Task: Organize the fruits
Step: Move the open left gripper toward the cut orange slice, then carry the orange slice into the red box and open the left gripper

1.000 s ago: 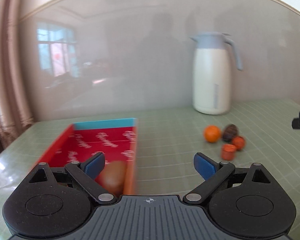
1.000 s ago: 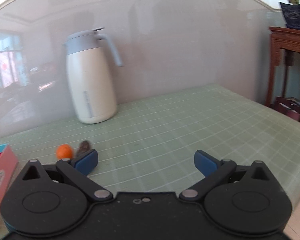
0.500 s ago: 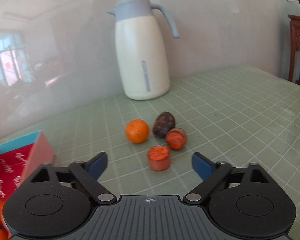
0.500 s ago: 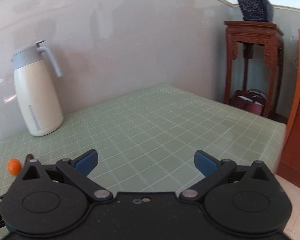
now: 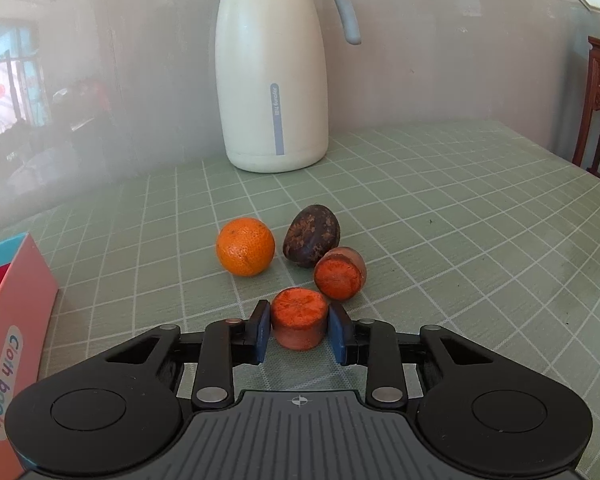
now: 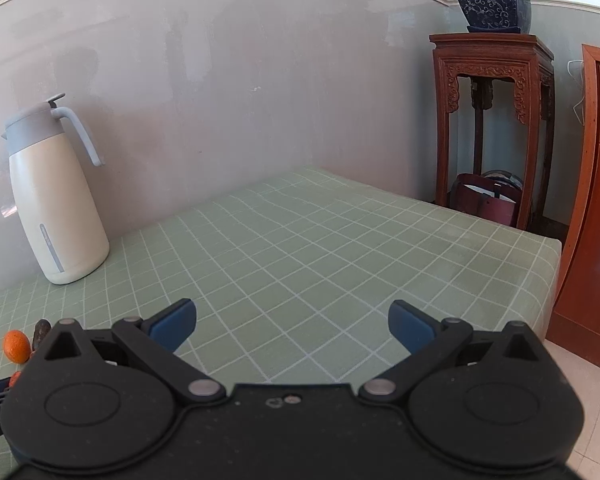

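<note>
In the left wrist view my left gripper (image 5: pixel 299 330) is shut on a cut orange-red fruit piece (image 5: pixel 299 322) that rests on the green checked tablecloth. Just beyond it lie a second cut piece (image 5: pixel 339 274), a dark brown fruit (image 5: pixel 312 235) and a whole orange (image 5: pixel 245 251). The red box (image 5: pixel 8 300) stands at the left edge. My right gripper (image 6: pixel 292 326) is open and empty over bare cloth; the orange (image 6: pixel 16 345) shows at its far left.
A white thermos jug (image 5: pixel 271 72) stands by the wall behind the fruit, and also shows in the right wrist view (image 6: pixel 54 196). The table's right edge (image 6: pixel 540 280) drops to the floor, with a wooden stand (image 6: pixel 496 120) and cabinet beyond.
My left gripper swung right from the red box to the fruit group and closed on the near cut piece. My right gripper turned right, away from the fruit, staying open.
</note>
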### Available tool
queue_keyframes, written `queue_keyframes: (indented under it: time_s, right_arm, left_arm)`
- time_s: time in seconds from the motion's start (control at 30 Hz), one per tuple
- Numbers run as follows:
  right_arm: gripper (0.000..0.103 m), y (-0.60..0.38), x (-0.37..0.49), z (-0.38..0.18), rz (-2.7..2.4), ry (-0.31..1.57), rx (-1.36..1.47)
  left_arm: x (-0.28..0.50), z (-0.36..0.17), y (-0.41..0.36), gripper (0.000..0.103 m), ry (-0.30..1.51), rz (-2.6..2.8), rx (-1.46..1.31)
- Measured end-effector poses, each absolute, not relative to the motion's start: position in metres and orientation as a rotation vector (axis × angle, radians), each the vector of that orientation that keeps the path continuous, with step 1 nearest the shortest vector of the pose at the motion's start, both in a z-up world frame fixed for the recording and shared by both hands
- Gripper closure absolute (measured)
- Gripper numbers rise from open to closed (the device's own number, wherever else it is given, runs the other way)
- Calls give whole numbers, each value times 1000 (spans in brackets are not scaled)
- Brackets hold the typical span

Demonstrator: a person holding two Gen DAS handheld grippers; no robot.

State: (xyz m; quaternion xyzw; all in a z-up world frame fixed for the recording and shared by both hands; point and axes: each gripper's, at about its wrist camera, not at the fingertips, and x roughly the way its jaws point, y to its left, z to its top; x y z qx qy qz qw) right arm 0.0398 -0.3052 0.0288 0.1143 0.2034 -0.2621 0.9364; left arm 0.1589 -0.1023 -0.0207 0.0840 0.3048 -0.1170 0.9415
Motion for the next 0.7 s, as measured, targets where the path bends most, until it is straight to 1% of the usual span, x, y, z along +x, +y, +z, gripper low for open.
queue_keyframes:
  time_s: [0.3, 0.7]
  right_arm:
    - [0, -297, 41, 31, -517, 413, 214]
    - [0, -284, 47, 31, -512, 421, 189]
  left_arm:
    - [146, -7, -88, 72, 571, -209, 150]
    - [119, 21, -37, 72, 484, -102, 99]
